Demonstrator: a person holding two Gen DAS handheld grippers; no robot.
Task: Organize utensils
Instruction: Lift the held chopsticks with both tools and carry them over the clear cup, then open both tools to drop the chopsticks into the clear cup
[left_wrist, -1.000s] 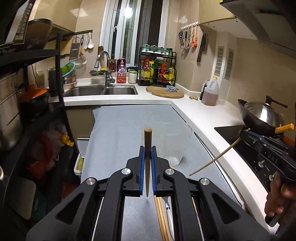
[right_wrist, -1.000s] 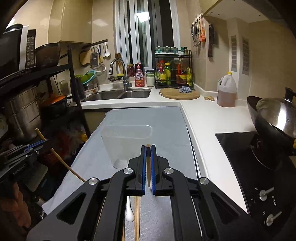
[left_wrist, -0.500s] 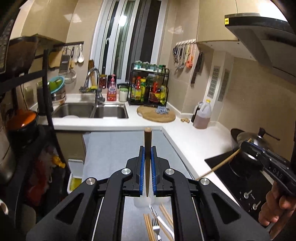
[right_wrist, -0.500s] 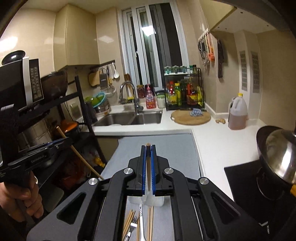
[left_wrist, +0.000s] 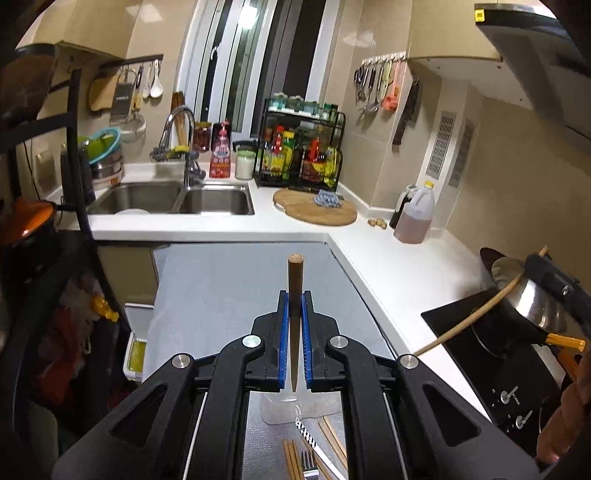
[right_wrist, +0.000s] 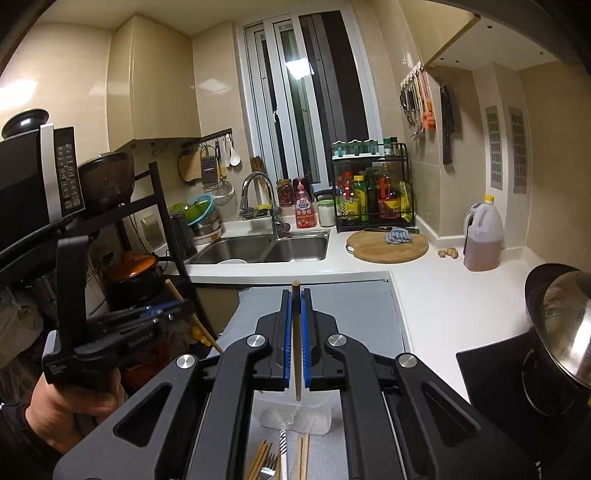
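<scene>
My left gripper (left_wrist: 294, 306) is shut on a wooden chopstick (left_wrist: 295, 288), held high above the grey mat (left_wrist: 229, 288). My right gripper (right_wrist: 295, 306) is shut on another wooden chopstick (right_wrist: 296, 332). Below both sits a clear plastic container (right_wrist: 295, 413), also in the left wrist view (left_wrist: 295, 410). Several chopsticks (right_wrist: 303, 458), a fork (right_wrist: 269, 467) and a striped utensil (right_wrist: 282, 446) lie on the mat in front of it. The right gripper with its chopstick (left_wrist: 472, 314) shows at the right of the left view; the left gripper (right_wrist: 122, 332) shows at the left of the right view.
A double sink (right_wrist: 266, 249) and a spice rack (right_wrist: 373, 192) are at the back. A round cutting board (right_wrist: 388, 245) and an oil jug (right_wrist: 482, 236) stand on the white counter. A wok with lid (right_wrist: 557, 325) sits on the stove at right. A black shelf rack (right_wrist: 159, 229) stands at left.
Both grippers have risen and pulled back with their chopsticks. The container and the loose utensils now sit low in both views, under the fingers.
</scene>
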